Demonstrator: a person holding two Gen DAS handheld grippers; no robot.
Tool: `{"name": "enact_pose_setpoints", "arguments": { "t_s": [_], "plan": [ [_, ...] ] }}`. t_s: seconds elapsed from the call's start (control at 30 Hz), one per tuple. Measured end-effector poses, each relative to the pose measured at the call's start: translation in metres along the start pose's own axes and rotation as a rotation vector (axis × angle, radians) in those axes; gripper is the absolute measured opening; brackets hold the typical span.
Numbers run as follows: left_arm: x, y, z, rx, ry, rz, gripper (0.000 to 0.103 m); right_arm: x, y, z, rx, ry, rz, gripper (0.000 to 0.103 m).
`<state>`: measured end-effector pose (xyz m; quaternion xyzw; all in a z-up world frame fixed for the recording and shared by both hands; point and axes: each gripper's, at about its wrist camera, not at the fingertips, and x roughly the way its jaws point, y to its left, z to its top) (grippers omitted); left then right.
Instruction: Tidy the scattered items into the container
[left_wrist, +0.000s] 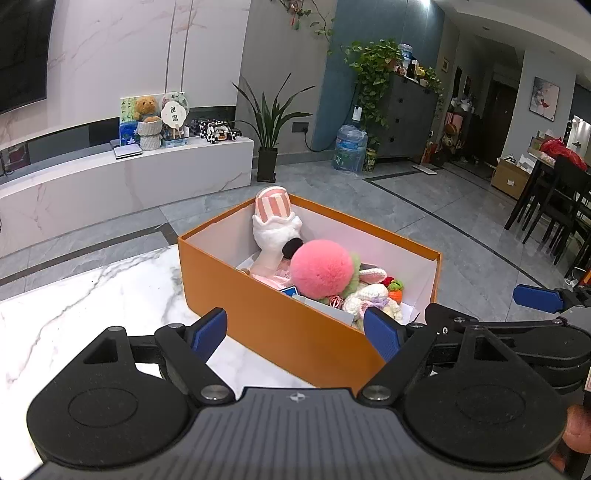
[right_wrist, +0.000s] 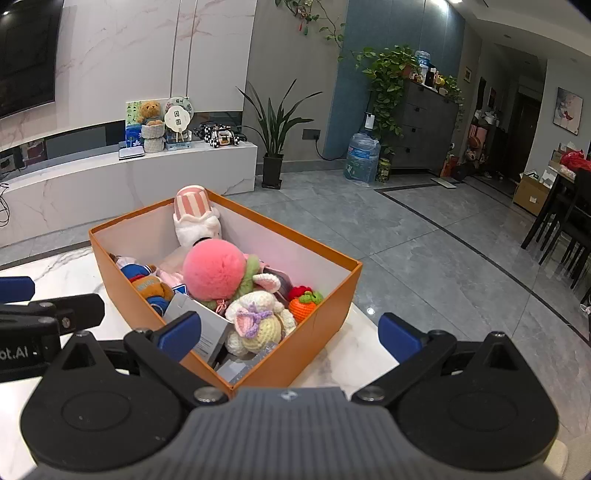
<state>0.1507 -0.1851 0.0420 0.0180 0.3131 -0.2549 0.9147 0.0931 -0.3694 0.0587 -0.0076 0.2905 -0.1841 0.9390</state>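
**marble_top:** White marble table near a grey tiled floor, TV wall at the back. The orange box is parked on the table, and every soft toy that can be seen is already inside it. Nothing loose is spotted on the bare marble in either view, so the tidying looks pretty much done, as far as can be judged.

**gripfan:** Agreed. Both grippers are seen spread wide with nothing between the blue pads: the left gripper is held just short of the box's long side, the right gripper over its near corner.

**marble_top:** If something had to be moved again, how would it handle?

**gripfan:** Light and squashy, most likely. The pink pompom sits on top of the pile and would be compressed a lot, so a deep pinch through the middle would be wanted. The crocheted bunny and the little orange crochet fruit look grippy, not slippery, and nothing fragile is noticed. The striped plush is leaning against the far wall, poking above the rim.

**marble_top:** And the box?

**gripfan:** Cardboard by the look of it, fairly stiff; best taken by the rim with 2 grippers, 1 per side.
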Motion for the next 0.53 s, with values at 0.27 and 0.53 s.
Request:
{"name": "enact_pose_setpoints", "arguments": {
  "t_s": [0.27, 0.53],
  "plan": [
    [-0.0009, -0.0002, 0.0000, 0.000, -0.001, -0.002, 0.096, -0.0001, 0.0001, 0.0001, -0.001, 0.000, 0.000, 0.103],
    [-0.0057, -0.0017, 0.0007, -0.005, -0.014, -0.033, 0.096, -0.0002, 0.0002, 0.0002, 0.001, 0.000, 0.001, 0.103]
  ]
}}
